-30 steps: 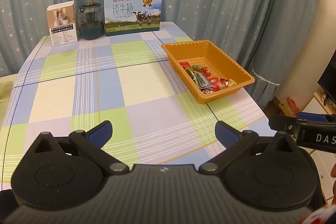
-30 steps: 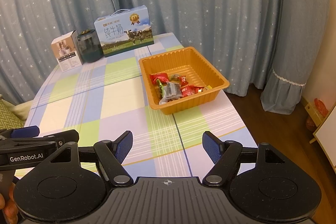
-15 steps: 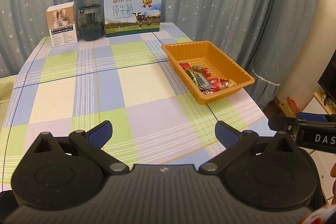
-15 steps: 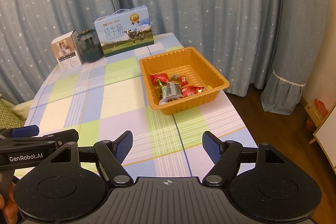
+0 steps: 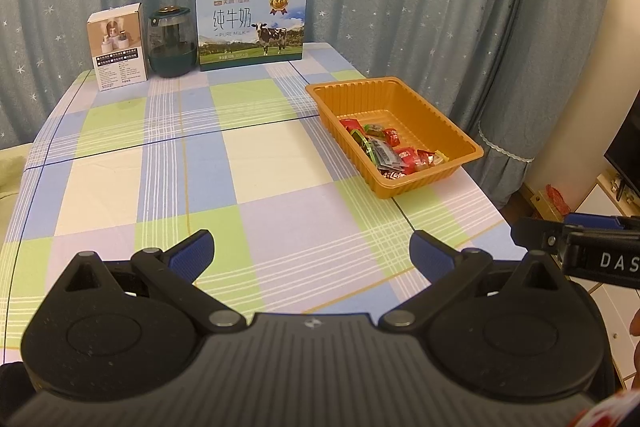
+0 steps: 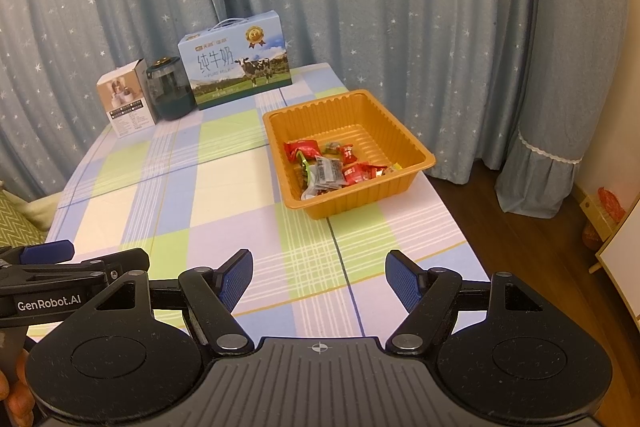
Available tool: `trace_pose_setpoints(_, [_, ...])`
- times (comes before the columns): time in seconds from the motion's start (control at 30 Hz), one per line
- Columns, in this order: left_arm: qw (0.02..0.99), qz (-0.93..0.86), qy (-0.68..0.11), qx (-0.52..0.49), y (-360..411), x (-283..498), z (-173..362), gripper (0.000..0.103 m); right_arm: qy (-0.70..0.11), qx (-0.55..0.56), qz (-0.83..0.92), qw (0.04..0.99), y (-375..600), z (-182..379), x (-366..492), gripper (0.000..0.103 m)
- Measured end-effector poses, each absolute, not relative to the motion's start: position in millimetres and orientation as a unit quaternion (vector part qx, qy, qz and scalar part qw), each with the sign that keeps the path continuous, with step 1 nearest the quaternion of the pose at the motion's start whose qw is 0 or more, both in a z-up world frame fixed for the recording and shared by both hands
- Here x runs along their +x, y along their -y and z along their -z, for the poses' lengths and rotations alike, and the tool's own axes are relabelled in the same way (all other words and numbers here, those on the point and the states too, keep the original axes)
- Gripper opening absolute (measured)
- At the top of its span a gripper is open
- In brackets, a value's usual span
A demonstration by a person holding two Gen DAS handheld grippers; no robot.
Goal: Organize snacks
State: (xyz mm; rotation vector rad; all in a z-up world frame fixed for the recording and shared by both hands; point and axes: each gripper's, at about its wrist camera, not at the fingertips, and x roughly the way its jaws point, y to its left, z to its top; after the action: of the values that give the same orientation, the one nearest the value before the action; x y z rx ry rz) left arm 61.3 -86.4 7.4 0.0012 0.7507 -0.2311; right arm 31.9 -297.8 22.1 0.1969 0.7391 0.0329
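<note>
An orange plastic tray [image 5: 448,121] [image 6: 404,135] sits near the right edge of the checked table [image 5: 160,167] [image 6: 168,195]. Inside it lie several wrapped snacks [image 5: 394,151] [image 6: 334,167], red, green and grey. My left gripper [image 5: 310,251] hovers over the table's near edge, open, with nothing between its blue pads. My right gripper [image 6: 320,279] is also open and empty, near the front edge and well short of the tray. Each gripper shows at the side of the other's view.
At the table's far end stand a blue milk carton box [image 5: 250,25] [image 6: 238,65], a dark green jar [image 5: 172,47] [image 6: 168,93] and a small white box [image 5: 118,45] [image 6: 126,105]. Starred curtains hang behind. Wooden floor [image 6: 520,227] lies to the right.
</note>
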Motion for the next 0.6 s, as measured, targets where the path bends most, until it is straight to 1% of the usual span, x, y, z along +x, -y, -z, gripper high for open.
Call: trace_pose_setpoints(0.6, [0.924, 0.114, -0.366, 0.001, 88.4, 60.3, -7.1, 0.103, -0.361, 0.098, -0.015, 0.927, 298.6, -20.2, 31.3, 0.073])
